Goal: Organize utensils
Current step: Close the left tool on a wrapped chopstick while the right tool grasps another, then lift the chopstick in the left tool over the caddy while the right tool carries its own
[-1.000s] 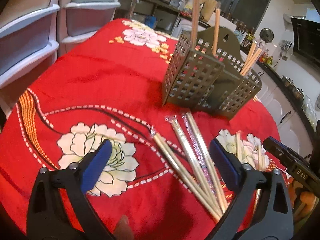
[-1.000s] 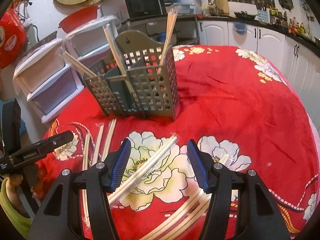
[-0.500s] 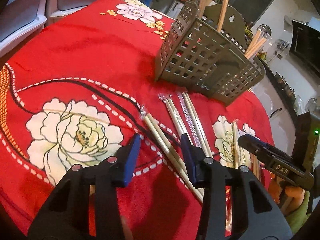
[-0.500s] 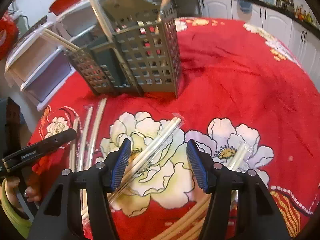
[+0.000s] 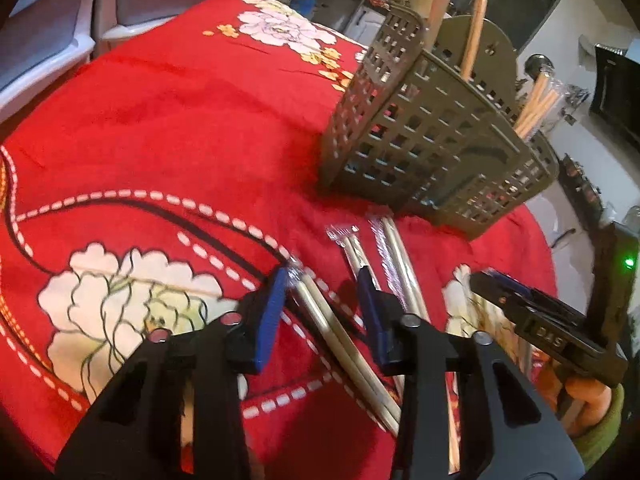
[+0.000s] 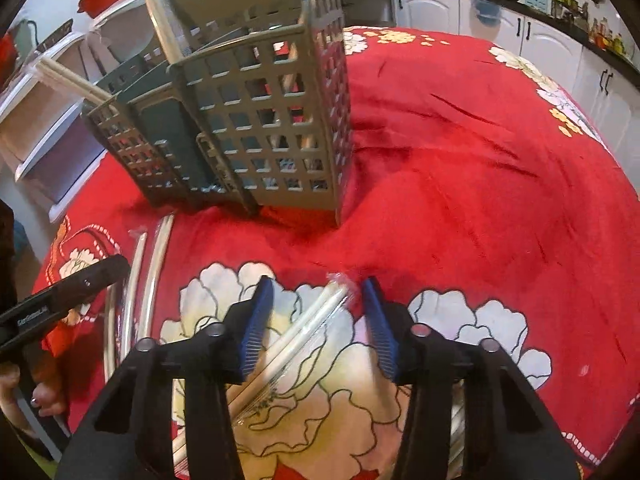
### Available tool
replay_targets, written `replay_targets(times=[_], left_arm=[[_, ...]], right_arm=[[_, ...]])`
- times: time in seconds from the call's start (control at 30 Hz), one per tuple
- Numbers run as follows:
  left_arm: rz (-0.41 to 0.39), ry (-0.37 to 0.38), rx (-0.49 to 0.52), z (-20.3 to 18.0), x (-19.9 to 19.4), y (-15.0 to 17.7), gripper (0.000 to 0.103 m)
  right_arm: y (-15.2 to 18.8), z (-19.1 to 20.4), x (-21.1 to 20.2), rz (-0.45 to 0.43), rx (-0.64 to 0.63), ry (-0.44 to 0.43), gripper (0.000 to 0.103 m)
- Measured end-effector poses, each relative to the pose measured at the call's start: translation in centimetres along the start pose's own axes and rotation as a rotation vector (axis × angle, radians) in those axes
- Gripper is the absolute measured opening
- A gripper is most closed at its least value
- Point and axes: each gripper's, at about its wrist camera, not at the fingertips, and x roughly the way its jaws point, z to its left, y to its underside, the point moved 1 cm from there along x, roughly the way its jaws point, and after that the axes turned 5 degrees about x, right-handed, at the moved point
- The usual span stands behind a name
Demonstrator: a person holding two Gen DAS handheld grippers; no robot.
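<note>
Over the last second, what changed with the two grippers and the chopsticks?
Both grippers moved down and forward. The left gripper narrowed from wide open to straddle a wrapped chopstick pair; the right gripper closed in around another wrapped pair, jaws slightly narrower. Neither is shut on anything yet. The caddy, its upright chopsticks and the loose pairs stayed put.

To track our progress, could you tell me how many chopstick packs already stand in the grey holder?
3 packs: one in the holder's right compartment, one upright near the middle, one leaning out of the left end. Shorter ones inside could be hidden.
</note>
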Motion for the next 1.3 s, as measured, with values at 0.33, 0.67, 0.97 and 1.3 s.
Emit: replay_targets(times=[0.33, 0.67, 0.97, 1.3], left_arm=[[-0.006, -0.043, -0.019, 0.7, 0.5, -0.8, 0.004], [-0.062, -0.005, -0.029, 0.3, -2.2, -0.6, 0.000], [-0.192, 0.040, 0.030, -2.3, -7.3, -1.5, 0.000], [-0.283, 0.075, 0.106, -5.5, -11.1, -3.0, 0.000]], right_arm=[[-0.2, -0.7, 0.0, -0.051, -0.003, 0.004, 0.013], [-0.5, -0.6, -3.3, -0.125, 0.046, -0.100, 0.008], [-0.5, 0.6, -9.2, -0.260, 0.028, -0.145, 0.007], [-1.3, 0.6, -14.7, -0.409, 0.014, -0.154, 0.006]])
